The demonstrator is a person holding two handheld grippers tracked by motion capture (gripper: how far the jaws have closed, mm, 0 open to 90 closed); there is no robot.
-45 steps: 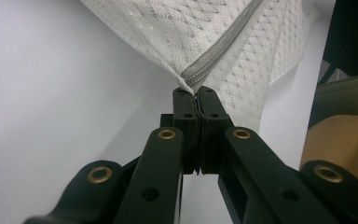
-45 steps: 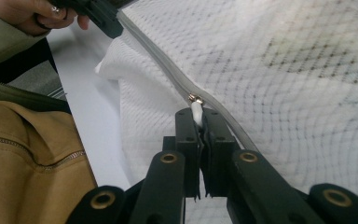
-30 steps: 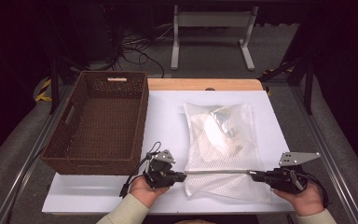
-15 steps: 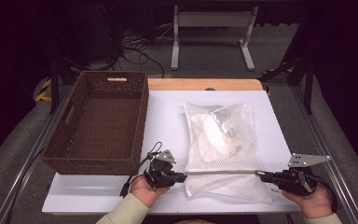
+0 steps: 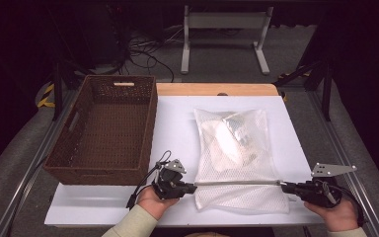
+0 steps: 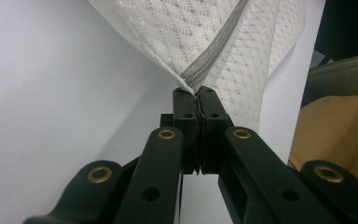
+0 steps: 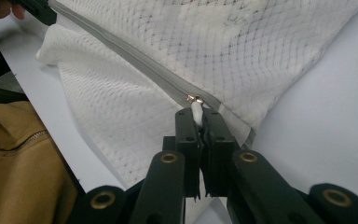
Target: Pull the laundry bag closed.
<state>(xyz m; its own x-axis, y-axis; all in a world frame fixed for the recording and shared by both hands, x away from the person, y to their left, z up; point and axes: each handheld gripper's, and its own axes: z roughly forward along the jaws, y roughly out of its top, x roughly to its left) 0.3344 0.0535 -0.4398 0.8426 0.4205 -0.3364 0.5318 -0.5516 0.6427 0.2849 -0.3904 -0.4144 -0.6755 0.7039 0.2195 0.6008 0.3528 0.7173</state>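
Both my tongs clenched on the white mesh zipper bag [image 5: 234, 163], lower centre of the high view.
Contents blurry through mesh; left gripper [image 6: 197, 100] pinches the grey zipper [image 7: 135, 60] end, right gripper [image 7: 199, 116] its white pull tab [image 7: 196, 112]. Empty brown wicker basket [image 5: 103, 129] left of it on the white table [image 5: 175, 123].

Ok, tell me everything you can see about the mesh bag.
The mesh bag is white, see-through netting, lying flat on the white table right of the basket, with pale items inside that are too blurred to name. A grey zipper runs across its near end, pulled taut. The left gripper is shut on the zipper's end at the bag's corner; the right gripper is shut on the white pull tab by the metal slider.
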